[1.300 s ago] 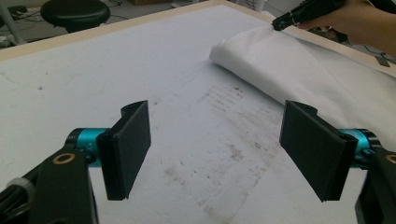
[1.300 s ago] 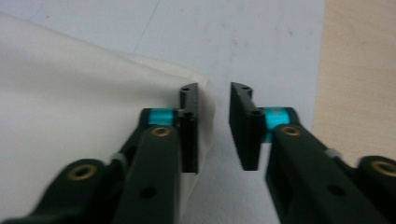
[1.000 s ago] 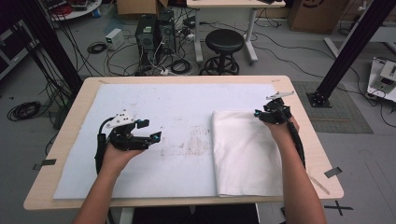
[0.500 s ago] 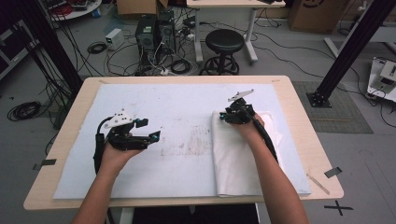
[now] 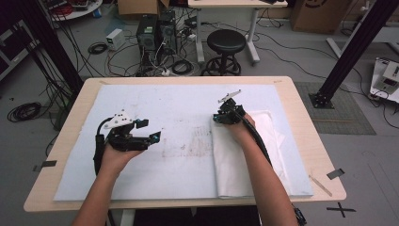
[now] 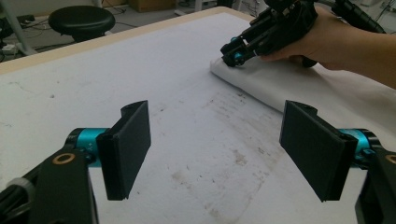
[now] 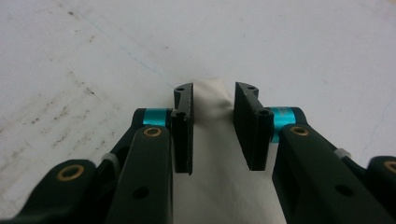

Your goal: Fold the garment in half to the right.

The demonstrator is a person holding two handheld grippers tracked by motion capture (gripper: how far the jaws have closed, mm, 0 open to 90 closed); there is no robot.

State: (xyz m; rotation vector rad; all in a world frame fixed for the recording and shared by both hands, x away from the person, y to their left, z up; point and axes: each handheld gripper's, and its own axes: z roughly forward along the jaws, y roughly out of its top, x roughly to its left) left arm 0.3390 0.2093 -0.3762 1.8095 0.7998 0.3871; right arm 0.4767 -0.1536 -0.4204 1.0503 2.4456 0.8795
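A folded white cloth [image 5: 244, 162] lies on the right half of a pale blue mat [image 5: 164, 101]. My right gripper [image 5: 217, 117] is down at the cloth's far left corner. In the right gripper view the cloth [image 7: 219, 186] runs up between the jaws of my right gripper [image 7: 212, 126]. The jaws have just been closing, and a narrow gap still shows around the raised corner. My left gripper [image 5: 149, 130] rests over the stained mat to the left, wide open with nothing between its jaws. The left gripper view shows my left gripper [image 6: 217, 149], and farther off the right gripper [image 6: 231, 55] on the cloth [image 6: 299, 88].
The wooden table [image 5: 301, 108] borders the mat on all sides. Faint stains mark the mat [image 6: 224, 158] between the two hands. Beyond the far edge stand a black stool [image 5: 227, 43], computer boxes [image 5: 157, 30] and floor cables. Tape strips [image 5: 335, 173] sit near the right edge.
My right hand has slid left along the cloth's far edge, from its right corner to its left corner. The left hand has stayed put.
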